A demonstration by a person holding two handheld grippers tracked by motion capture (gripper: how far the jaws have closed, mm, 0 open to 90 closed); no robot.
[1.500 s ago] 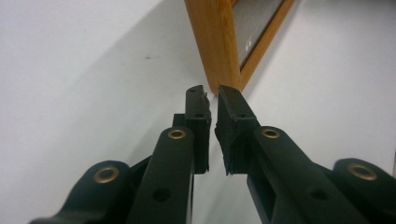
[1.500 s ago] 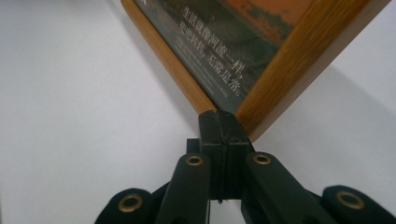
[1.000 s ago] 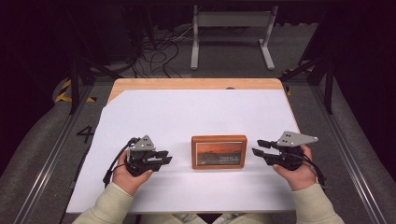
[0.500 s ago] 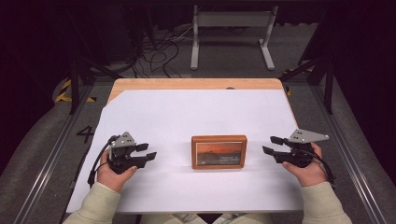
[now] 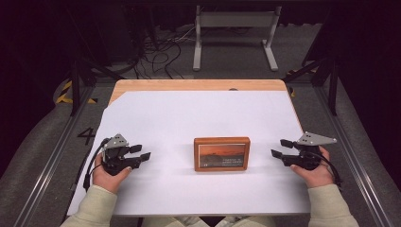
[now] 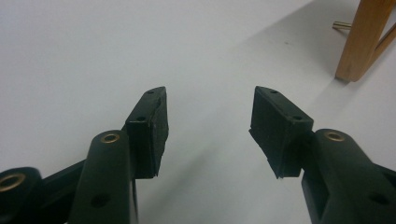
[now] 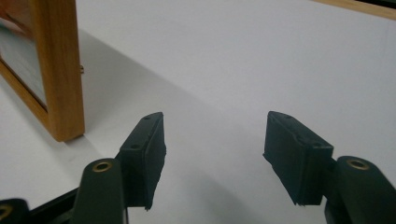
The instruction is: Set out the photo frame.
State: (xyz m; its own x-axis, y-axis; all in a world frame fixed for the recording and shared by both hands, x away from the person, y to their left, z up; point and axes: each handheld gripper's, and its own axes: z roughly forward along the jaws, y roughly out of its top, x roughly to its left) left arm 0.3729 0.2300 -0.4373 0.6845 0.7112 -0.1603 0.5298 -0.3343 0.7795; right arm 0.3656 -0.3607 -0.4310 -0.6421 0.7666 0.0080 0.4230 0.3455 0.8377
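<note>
A wooden picture frame (image 5: 222, 153) holding a sunset photo stands on the white table sheet (image 5: 198, 118), near the front middle. My left gripper (image 5: 141, 152) rests open to the frame's left, well apart from it, with nothing between its jaws. In the left gripper view the gripper (image 6: 208, 116) points across bare sheet, and the frame's wooden edge (image 6: 366, 39) stands at the upper right. My right gripper (image 5: 281, 148) is open to the frame's right, a short gap away. In the right gripper view the gripper (image 7: 215, 140) holds nothing, and the frame's side (image 7: 56, 65) stands at the left.
The sheet covers a wooden tabletop (image 5: 198, 85) whose far edge shows. Beyond it lie cables (image 5: 161, 47) and a metal stand (image 5: 234, 33) on the dark floor. Rails (image 5: 52, 151) run along both sides of the table.
Both hands have drawn outward from the frame: the left gripper moved left, the right gripper moved right. Both stay open. The frame has not moved.
</note>
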